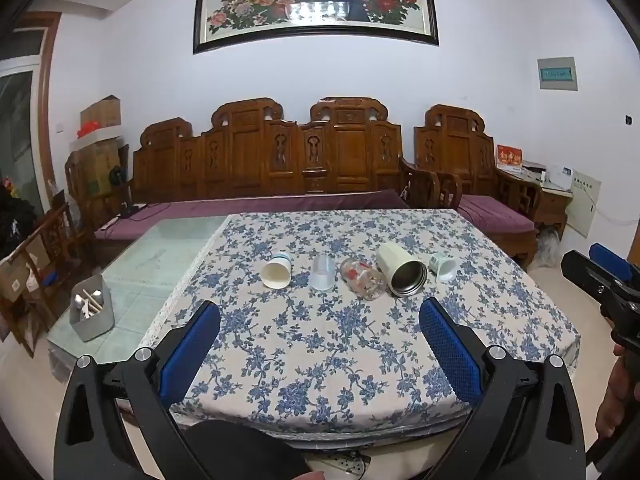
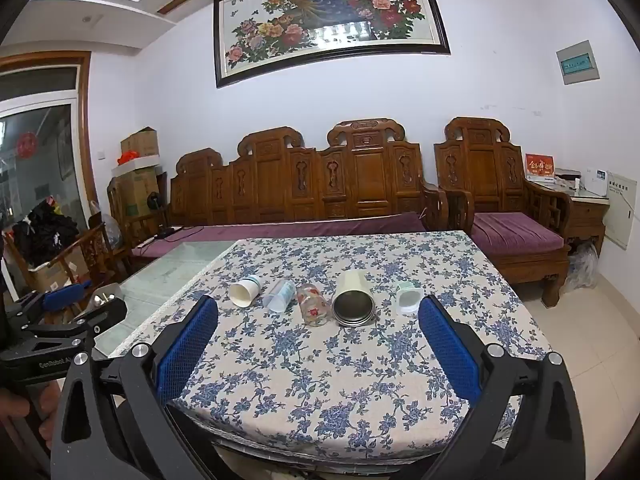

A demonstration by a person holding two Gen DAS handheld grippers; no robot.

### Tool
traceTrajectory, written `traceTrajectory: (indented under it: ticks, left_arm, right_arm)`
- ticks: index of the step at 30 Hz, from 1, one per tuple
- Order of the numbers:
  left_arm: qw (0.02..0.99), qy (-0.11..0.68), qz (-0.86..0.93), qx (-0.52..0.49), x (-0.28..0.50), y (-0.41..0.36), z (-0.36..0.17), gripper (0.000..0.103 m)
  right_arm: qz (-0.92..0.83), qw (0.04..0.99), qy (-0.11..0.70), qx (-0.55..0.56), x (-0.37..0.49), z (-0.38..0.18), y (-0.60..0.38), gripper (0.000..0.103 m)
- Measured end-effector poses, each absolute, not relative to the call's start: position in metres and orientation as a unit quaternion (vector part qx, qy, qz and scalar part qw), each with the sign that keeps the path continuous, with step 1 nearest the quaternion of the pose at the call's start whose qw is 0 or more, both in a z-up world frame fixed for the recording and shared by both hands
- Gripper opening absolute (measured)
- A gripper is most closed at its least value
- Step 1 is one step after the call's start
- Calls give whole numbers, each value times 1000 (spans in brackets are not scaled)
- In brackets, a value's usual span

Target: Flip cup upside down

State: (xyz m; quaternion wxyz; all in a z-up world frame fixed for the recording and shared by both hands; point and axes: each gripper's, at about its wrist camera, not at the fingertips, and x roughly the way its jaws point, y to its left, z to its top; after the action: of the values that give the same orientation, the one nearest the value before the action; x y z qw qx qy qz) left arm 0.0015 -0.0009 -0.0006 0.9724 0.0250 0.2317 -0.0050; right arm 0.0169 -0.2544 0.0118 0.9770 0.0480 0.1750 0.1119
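Observation:
Several cups lie on their sides in a row on the floral tablecloth [image 1: 320, 360]: a white paper cup [image 1: 277, 271] [image 2: 244, 291], a clear plastic cup [image 1: 322, 273] [image 2: 279, 297], a glass with red flowers [image 1: 362, 278] [image 2: 313, 304], a cream tumbler with a steel inside [image 1: 401, 269] [image 2: 353, 298], and a pale green cup [image 1: 443, 266] [image 2: 409, 298]. My left gripper [image 1: 320, 320] is open and empty, near the table's front edge, short of the cups. My right gripper [image 2: 318, 316] is open and empty, also short of the row.
A grey caddy with utensils [image 1: 91, 312] stands on the bare glass table top [image 1: 160, 256] at the left. A carved wooden sofa [image 1: 280, 160] with purple cushions stands behind the table. The other gripper shows at the right edge of the left wrist view [image 1: 600, 284].

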Motion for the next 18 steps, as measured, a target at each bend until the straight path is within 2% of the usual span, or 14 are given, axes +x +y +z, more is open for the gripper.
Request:
traceTrajectory:
  ticks: [18]
  left_arm:
    - [977, 214, -6, 21, -3, -1, 9, 96]
  right_arm:
    - [112, 977, 175, 45, 17, 12, -253, 100]
